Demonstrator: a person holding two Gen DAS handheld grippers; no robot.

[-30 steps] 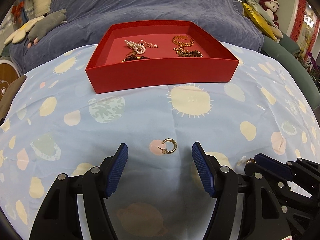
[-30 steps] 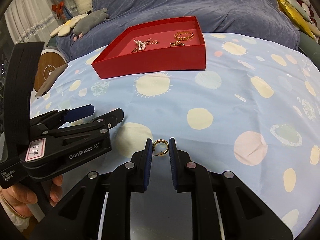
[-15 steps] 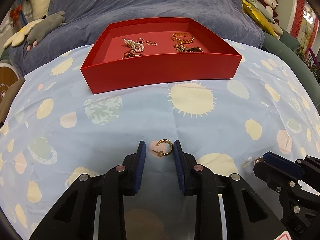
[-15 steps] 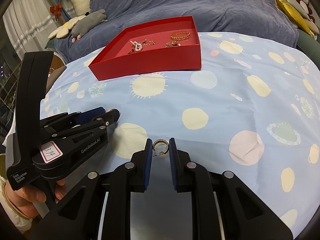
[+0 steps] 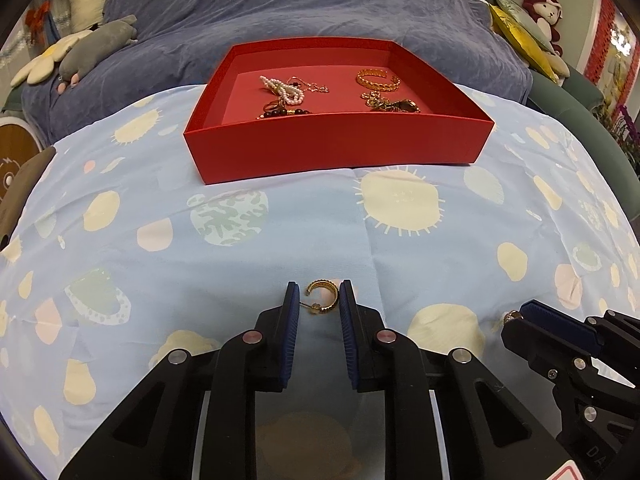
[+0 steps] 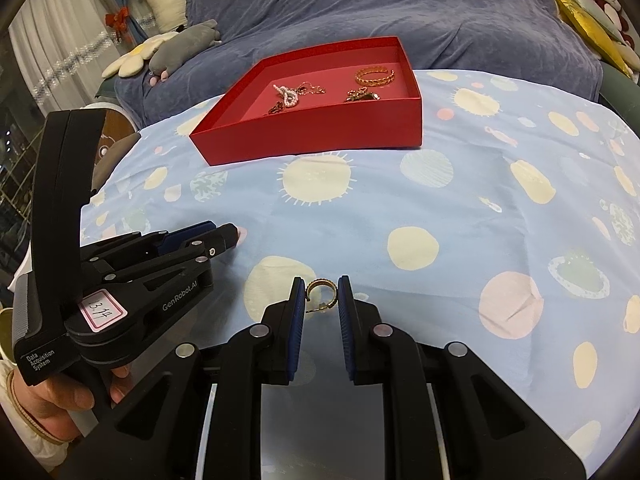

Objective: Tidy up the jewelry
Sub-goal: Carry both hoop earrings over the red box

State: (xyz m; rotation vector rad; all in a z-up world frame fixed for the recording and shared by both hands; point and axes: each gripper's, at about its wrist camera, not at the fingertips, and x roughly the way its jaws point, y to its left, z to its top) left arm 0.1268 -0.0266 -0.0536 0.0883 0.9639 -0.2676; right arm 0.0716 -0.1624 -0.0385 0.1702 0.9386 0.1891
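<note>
A pale blue cloth [image 5: 280,240] printed with cream suns and spots covers the foreground. Behind it, at twelve o'clock, lies a purple-grey blanket [image 5: 320,12]. Plush toys [image 5: 80,40] rest at ten o'clock; possibly a yellow cushion [image 5: 516,28] at two o'clock.

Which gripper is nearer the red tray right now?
Left. The left gripper, jaws closing on a gold hoop earring, faces the red tray straight ahead; the right gripper, clamped on a second earring, sits to its right and slightly farther back.

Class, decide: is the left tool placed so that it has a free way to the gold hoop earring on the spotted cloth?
Probably yes: the gold hoop earring already lies between the closing jaws of the left tool, nothing blocking.
</note>
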